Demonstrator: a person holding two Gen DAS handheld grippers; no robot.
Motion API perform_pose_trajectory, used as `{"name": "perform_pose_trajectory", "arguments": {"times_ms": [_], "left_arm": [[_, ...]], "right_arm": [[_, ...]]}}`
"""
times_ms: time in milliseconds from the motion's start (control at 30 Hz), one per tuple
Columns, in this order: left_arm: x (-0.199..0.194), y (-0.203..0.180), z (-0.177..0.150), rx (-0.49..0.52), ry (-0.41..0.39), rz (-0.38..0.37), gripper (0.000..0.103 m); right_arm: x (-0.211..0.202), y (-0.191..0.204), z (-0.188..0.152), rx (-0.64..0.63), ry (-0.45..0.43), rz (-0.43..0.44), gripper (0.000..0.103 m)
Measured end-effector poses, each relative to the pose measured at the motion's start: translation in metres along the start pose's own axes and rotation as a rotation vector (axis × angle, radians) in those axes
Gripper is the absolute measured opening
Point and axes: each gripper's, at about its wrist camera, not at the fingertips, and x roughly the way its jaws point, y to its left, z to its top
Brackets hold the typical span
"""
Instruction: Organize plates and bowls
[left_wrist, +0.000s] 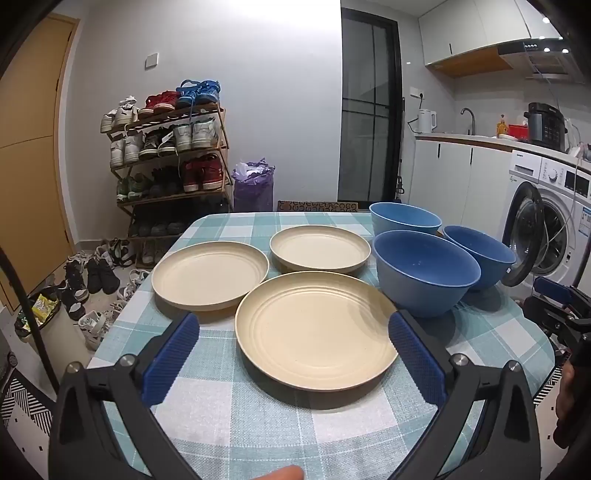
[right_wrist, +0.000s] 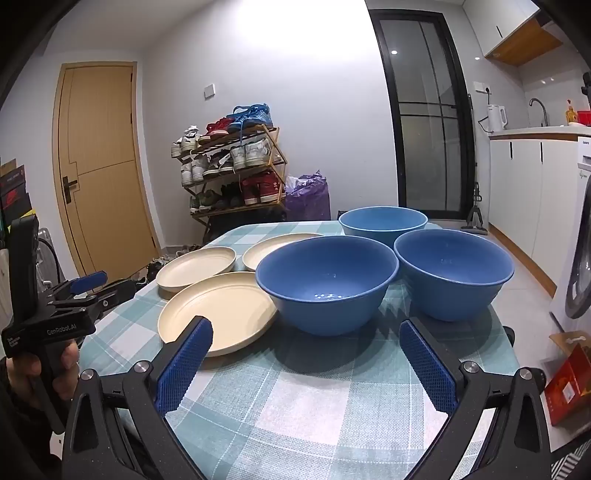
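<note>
Three cream plates lie apart on the checked tablecloth: the nearest plate (left_wrist: 314, 328) (right_wrist: 221, 314), a left plate (left_wrist: 210, 273) (right_wrist: 197, 267) and a far plate (left_wrist: 319, 249) (right_wrist: 273, 247). Three blue bowls stand upright to their right: a near bowl (left_wrist: 426, 271) (right_wrist: 327, 282), a right bowl (left_wrist: 478, 256) (right_wrist: 454, 273) and a far bowl (left_wrist: 404, 218) (right_wrist: 384, 221). My left gripper (left_wrist: 295, 332) is open, its blue pads either side of the nearest plate's front, above it. My right gripper (right_wrist: 306, 339) is open in front of the near bowl, holding nothing.
The table (right_wrist: 314, 406) has bare cloth in front of the dishes. A shoe rack (left_wrist: 166, 155) and purple bag (left_wrist: 253, 184) stand beyond it. A washing machine (left_wrist: 546, 221) with its door ajar is on the right. A hand holds the left gripper's body (right_wrist: 51, 317).
</note>
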Motion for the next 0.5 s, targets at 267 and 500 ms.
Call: {"name": "perform_pose_trajectory", "arguments": {"times_ms": [267,500], "left_arm": [[-0.0009,-0.0044,0.0004,0.0,-0.004,-0.004,0.103],[-0.0041,-0.0022,0.0018,0.009,-0.003,-0.011,0.103]], "right_arm": [[-0.0014,0.0003,0.0005,0.005,-0.003,0.003,0.103],[-0.0014,0.0,0.0005,0.005,-0.002,0.002,0.103]]}}
